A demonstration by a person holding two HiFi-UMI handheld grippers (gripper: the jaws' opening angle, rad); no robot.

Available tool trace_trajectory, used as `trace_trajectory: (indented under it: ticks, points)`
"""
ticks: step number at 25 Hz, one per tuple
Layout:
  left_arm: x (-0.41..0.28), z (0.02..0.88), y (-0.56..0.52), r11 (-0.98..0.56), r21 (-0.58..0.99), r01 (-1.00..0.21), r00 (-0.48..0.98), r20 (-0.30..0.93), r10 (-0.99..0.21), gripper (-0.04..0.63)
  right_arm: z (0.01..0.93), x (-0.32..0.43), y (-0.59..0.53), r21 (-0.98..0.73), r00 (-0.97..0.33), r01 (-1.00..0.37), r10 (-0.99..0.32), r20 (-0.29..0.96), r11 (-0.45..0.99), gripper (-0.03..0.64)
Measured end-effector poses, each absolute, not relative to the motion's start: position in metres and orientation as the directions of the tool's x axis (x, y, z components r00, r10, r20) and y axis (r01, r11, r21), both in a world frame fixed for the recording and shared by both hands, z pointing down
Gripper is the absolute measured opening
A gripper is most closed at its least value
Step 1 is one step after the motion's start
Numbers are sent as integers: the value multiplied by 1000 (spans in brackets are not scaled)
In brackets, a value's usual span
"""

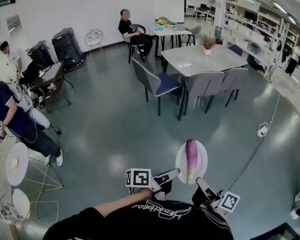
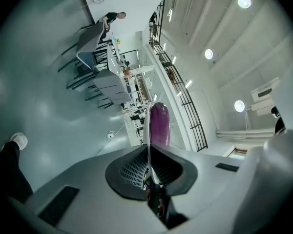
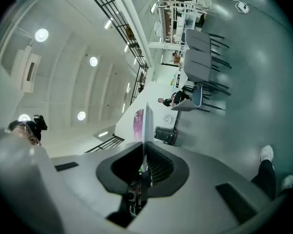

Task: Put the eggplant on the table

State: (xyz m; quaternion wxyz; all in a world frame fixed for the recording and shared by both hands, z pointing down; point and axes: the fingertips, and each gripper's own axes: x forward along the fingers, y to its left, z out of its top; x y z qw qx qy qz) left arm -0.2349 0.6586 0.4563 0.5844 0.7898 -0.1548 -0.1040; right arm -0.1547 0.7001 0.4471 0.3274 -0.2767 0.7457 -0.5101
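Note:
A long purple eggplant [image 1: 191, 159] lies on a white plate [image 1: 201, 165] that is carried in the air over the grey floor. My left gripper [image 1: 176, 173] is shut on the plate's near-left rim. My right gripper [image 1: 200, 180] is shut on its near-right rim. In the left gripper view the plate [image 2: 148, 130] runs edge-on out of the left gripper [image 2: 149, 152], with the eggplant [image 2: 159, 126] on its right side. In the right gripper view the right gripper [image 3: 144, 152] pinches the plate's [image 3: 148, 123] thin edge, and the eggplant [image 3: 138, 124] shows on the left of it.
A grey dining table [image 1: 200, 59] ringed by grey and blue chairs [image 1: 157, 84] stands ahead. A second table [image 1: 167, 30] with a seated person [image 1: 132, 31] is farther back. People and a small round white stand [image 1: 16, 164] are at the left. A cable with a socket [image 1: 262, 130] crosses the floor at right.

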Motion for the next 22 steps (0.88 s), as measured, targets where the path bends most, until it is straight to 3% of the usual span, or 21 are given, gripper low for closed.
trace_trajectory:
  ticks: [22]
  points:
    - [-229,446,665,-296,947,-123,936,12,-351,25,437,-151,707,-934,-634,-64,-737,-234,352,18]
